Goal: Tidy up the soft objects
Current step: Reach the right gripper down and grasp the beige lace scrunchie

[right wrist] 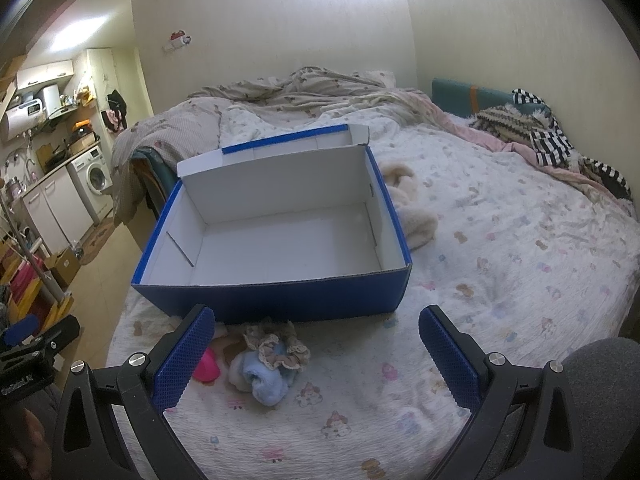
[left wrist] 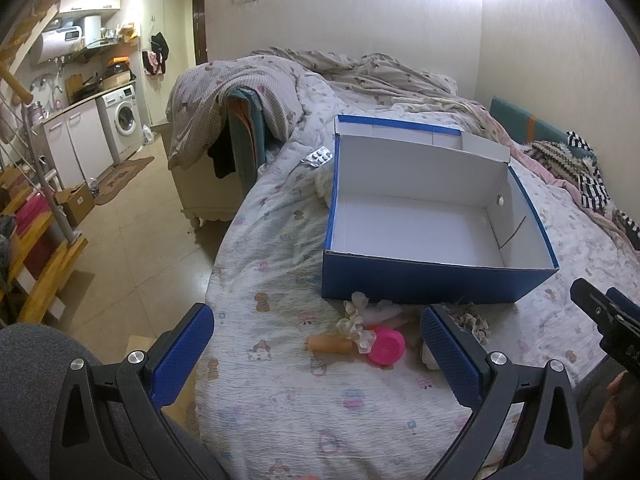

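Observation:
An open blue box [left wrist: 424,280] with a white, empty inside sits on the bed; it also shows in the right wrist view [right wrist: 280,294]. In front of it lies a small pile: a cream lace scrunchie [left wrist: 354,326], a pink round item [left wrist: 386,346], an orange tube [left wrist: 330,344], a brown lace scrunchie [right wrist: 276,346] and a light blue rolled cloth [right wrist: 266,382]. A beige plush [right wrist: 412,208] lies right of the box. My left gripper [left wrist: 318,352] is open above the pile. My right gripper [right wrist: 316,354] is open, the pile toward its left finger.
The bed [right wrist: 500,260] has a patterned sheet, a crumpled duvet [left wrist: 360,76] at the back and striped clothes [right wrist: 552,136] at the far right. A pill blister [left wrist: 319,157] lies left of the box. The floor [left wrist: 132,248] drops off at the left.

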A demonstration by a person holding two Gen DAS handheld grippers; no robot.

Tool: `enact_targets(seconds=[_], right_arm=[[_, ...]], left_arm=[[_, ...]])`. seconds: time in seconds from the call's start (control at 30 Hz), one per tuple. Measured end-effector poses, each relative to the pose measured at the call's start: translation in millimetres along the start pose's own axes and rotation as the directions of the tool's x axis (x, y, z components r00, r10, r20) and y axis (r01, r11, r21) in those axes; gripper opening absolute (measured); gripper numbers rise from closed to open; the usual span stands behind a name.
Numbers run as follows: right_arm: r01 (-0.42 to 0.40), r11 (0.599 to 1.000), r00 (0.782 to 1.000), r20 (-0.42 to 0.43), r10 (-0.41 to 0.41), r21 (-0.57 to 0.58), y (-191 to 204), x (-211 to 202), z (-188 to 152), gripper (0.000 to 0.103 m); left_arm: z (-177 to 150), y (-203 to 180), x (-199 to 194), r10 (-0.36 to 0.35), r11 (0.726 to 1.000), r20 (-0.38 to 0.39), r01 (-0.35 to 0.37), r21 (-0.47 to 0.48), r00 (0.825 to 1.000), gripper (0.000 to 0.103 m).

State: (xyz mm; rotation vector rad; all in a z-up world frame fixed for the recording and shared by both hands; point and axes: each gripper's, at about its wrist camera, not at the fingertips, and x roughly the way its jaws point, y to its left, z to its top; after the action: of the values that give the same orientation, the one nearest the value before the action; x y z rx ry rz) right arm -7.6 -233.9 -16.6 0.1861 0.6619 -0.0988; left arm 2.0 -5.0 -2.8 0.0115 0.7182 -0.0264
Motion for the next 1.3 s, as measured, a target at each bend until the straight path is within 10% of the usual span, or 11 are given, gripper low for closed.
enact_targets(seconds=[0.3,0.63,0.93,1.3], right_arm=[[-0.145,0.989,0.959,-0.248,0.140,-0.005,9.3,38.4,20.9,0.103],[-0.174,0.983,0.882,-0.433,0.185,0.064,0.5,93.7,18.2,0.103],[-0.156,0.976,0.855,-0.474,0.209,0.149,-16.4,115.7,8.4,0.103],[-0.156,0.971,0.847,-0.481,0.226,0.182,-19.3,126.6,4.4,0.103]], left_arm=[[29.3,15.7,38.6,0.038,0.998,-0.180,-0.048,-0.050,0.983,0.103],[28.5,28.8,128.7,-0.058,0.991,-0.465,-0.007,-0.137,0.883,0.098],[-16.7,49.0,186.7,-0.111,0.964,-0.638,-0.074,-0.256,0.762,0.060],[-23.6,43.6,214.4,-0.238,0.939,-0.661,-0.004,-0.343,0.712,0.021]])
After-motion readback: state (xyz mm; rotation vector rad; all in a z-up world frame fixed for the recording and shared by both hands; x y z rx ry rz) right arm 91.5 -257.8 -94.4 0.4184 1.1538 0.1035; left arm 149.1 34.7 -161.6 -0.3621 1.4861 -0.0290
